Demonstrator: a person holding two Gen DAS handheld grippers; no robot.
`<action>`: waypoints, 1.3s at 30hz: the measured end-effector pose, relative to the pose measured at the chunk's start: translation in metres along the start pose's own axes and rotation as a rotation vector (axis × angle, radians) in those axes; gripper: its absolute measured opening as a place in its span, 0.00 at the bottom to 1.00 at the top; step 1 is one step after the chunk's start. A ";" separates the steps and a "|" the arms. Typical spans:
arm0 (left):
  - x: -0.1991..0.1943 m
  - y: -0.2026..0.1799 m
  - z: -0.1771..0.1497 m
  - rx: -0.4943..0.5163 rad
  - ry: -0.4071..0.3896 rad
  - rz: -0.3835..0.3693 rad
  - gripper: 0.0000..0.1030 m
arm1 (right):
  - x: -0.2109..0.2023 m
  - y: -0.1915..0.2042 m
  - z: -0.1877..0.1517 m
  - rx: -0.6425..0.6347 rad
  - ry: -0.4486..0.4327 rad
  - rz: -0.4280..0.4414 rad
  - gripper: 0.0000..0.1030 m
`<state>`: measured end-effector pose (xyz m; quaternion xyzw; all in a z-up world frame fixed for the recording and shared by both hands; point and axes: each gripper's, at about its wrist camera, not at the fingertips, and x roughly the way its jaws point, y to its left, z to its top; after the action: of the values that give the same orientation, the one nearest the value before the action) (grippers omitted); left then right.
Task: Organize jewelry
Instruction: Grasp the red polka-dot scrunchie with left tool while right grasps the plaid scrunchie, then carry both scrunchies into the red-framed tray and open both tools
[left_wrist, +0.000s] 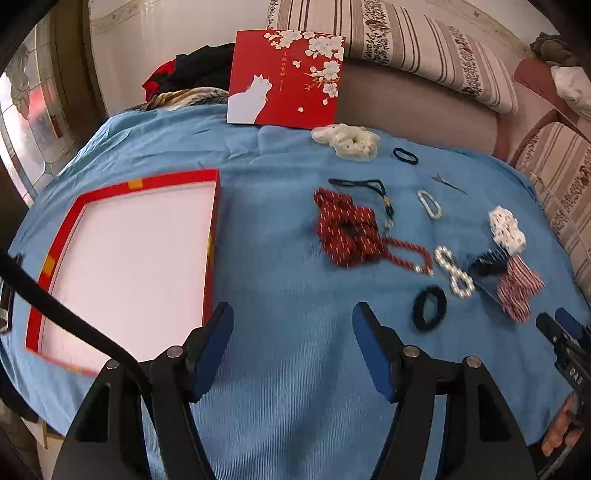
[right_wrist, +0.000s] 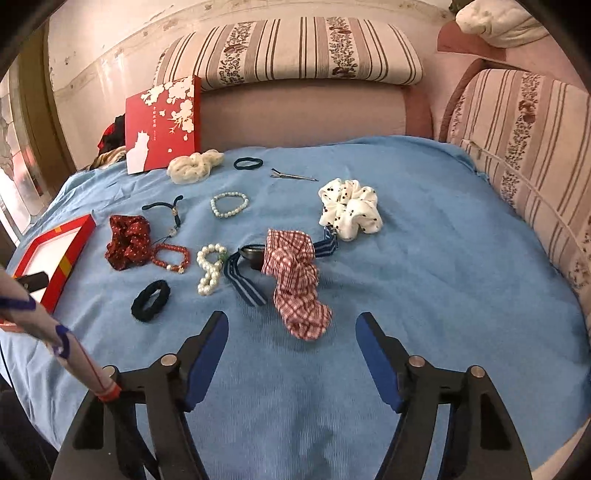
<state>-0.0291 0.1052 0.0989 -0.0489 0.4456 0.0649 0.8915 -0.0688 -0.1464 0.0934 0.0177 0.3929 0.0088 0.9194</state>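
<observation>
Both sets of tongs are spread wide and hold nothing: the left tongs (left_wrist: 291, 347) hover over bare blue cloth (left_wrist: 280, 266) with the empty red tray (left_wrist: 216, 206) off at ten o'clock, and the right tongs (right_wrist: 291, 354) hover over the same cloth facing the scattered pieces. Nothing lies in the tray yet, so the sorting looks to be at its start. The jewelry and hair things sit spread over the covered table, well apart from the tray. For the right tongs the nearest piece is the red checked scrunchie (right_wrist: 297, 284), at twelve o'clock just beyond the fingertips; it is stretched out, its long axis running from eleven o'clock down toward the gap between the fingers, so a pinch across its near end seems the simplest take. The black hair tie (right_wrist: 150, 300) lies at ten o'clock from the right tongs, and in the left view the same tie (left_wrist: 429, 308) sits at two o'clock, close beside the left tongs' right finger. The pearl bracelet (right_wrist: 208, 271) and the red bead bracelet (right_wrist: 171, 258) lie farther out, with the dark red scrunchie (right_wrist: 127, 242) nearest the tray. By my judgement the right hand is better placed for the checked scrunchie, while the left is nearer the tray and the black tie.
</observation>
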 end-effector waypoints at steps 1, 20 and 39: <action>0.006 -0.001 0.006 0.005 0.000 -0.004 0.66 | 0.005 0.000 0.001 0.001 0.005 -0.004 0.74; 0.142 -0.020 0.064 -0.099 0.218 -0.184 0.66 | 0.069 -0.011 0.014 0.060 0.113 -0.020 0.67; -0.019 0.061 0.026 -0.064 0.032 -0.163 0.08 | -0.018 0.020 0.024 0.033 0.060 0.105 0.12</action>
<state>-0.0297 0.1674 0.1283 -0.1145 0.4522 0.0054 0.8845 -0.0644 -0.1275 0.1236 0.0533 0.4188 0.0512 0.9051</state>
